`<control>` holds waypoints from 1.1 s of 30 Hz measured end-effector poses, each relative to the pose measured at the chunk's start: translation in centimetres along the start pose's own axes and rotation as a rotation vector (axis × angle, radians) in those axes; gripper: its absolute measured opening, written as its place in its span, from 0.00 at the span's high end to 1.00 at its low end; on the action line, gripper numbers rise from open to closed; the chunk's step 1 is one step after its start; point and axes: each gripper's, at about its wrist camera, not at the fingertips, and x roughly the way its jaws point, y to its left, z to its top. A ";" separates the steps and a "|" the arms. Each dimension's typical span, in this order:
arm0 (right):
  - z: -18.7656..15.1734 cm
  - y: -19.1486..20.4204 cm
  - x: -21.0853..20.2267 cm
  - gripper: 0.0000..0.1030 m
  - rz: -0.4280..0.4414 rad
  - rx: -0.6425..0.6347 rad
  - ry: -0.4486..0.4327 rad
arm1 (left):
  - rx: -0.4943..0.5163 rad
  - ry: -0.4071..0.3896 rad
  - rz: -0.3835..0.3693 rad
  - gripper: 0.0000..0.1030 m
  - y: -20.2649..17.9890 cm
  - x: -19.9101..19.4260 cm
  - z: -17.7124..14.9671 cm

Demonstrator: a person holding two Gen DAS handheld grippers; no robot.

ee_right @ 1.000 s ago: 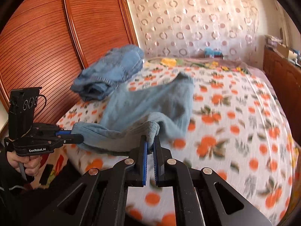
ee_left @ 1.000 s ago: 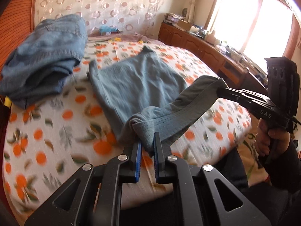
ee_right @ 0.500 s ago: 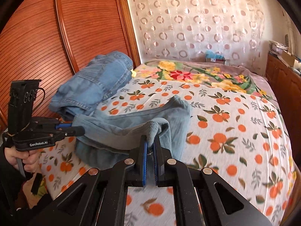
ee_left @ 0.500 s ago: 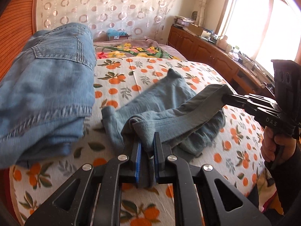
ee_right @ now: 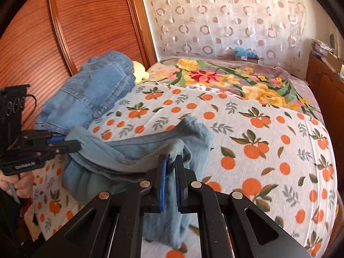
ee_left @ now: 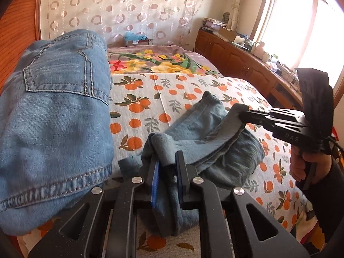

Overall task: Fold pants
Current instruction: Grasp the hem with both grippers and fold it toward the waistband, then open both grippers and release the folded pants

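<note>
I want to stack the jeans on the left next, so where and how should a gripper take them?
Grip the denim jeans at their near hem edge, coming low from the front. That stitched edge overhangs the bedspread as a thin lip; the top is one broad, bulky mound, probably too thick to pinch.

The right tool (ee_left: 241, 112) reads "DAS"; nothing else is legible.

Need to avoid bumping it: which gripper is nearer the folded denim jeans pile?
Left. The left gripper sits right beside the denim jeans pile, shut on the grey-blue pants. The right gripper holds the pants' other end, farther away.
</note>
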 end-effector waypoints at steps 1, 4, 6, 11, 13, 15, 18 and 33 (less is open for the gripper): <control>0.1 -0.1 0.1 0.92 0.003 0.002 0.003 | -0.008 0.003 -0.007 0.85 0.1 0.0 0.1; 0.4 0.0 0.2 0.91 0.007 -0.002 0.011 | -0.015 -0.003 -0.033 0.78 0.2 -0.5 0.2; 0.5 0.0 0.0 0.88 0.003 -0.012 0.010 | -0.010 -0.015 -0.019 0.70 0.2 -1.0 0.3; 0.2 -0.1 -0.8 0.83 -0.004 -0.028 0.002 | -0.010 -0.024 0.006 0.65 0.5 -1.5 0.0; -0.2 0.0 -1.0 0.83 -0.003 -0.041 0.013 | -0.014 -0.018 0.010 0.64 0.5 -1.4 -0.5; -0.4 0.0 -1.3 0.83 -0.001 -0.041 0.015 | -0.010 -0.009 0.007 0.64 0.4 -1.3 -1.0; -0.8 -0.1 -1.9 0.83 0.004 -0.035 0.016 | -0.005 0.002 0.007 0.64 0.1 -1.4 -1.8; -0.2 0.6 0.7 0.82 0.000 -0.105 0.103 | 0.009 0.068 0.026 0.64 -1.0 1.2 -2.6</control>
